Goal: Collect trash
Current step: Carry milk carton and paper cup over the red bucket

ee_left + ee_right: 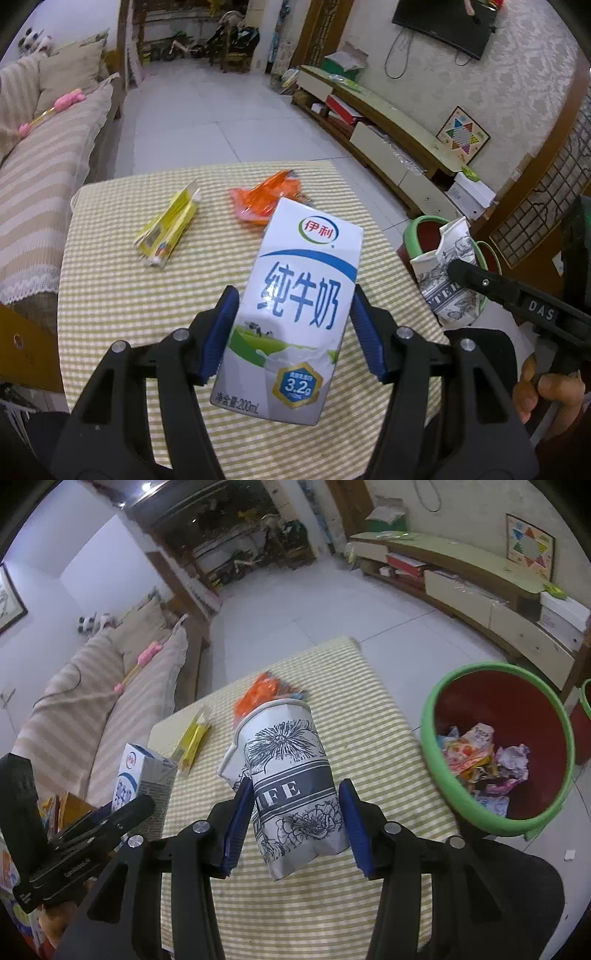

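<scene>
Blue pads of the left gripper (293, 334) pinch a white milk carton (295, 314) by its sides, holding it upright and clear above the table (110, 295), which wears a yellow-and-white checked cloth. The right gripper (293, 821) clamps a crumpled paper cup (291, 786) printed with black flowers, tilted, its rim away from the camera, also lifted off the cloth. On the table beyond lie a flattened yellow carton (168, 229) and an orange wrapper (266, 199), apart from each other. To the right of the table, on the tiled floor, stands a red bin (498, 753) with a green rim, holding crumpled wrappers (480, 760). A hand (546, 391) grips the right gripper's handle.
</scene>
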A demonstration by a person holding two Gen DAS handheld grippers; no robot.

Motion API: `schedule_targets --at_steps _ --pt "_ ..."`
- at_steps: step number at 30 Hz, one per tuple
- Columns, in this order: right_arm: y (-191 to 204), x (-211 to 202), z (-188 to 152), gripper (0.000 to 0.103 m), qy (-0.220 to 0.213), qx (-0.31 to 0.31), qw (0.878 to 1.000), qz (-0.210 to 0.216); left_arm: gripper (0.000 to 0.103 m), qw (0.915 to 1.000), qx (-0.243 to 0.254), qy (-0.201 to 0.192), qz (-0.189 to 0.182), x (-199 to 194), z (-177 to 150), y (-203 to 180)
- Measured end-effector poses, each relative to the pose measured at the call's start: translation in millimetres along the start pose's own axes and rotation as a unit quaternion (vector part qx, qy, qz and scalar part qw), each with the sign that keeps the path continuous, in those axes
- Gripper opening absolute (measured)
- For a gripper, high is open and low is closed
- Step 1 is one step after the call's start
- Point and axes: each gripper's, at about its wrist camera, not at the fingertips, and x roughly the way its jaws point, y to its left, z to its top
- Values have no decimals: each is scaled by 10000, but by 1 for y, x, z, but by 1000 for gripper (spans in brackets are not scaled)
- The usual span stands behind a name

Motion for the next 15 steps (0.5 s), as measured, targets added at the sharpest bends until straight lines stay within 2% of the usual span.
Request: schedule_targets --at_steps 15 --pt "-54 -33 8 46 -390 478 9980 -145 58 9986 465 -77 -225 7 18 -49"
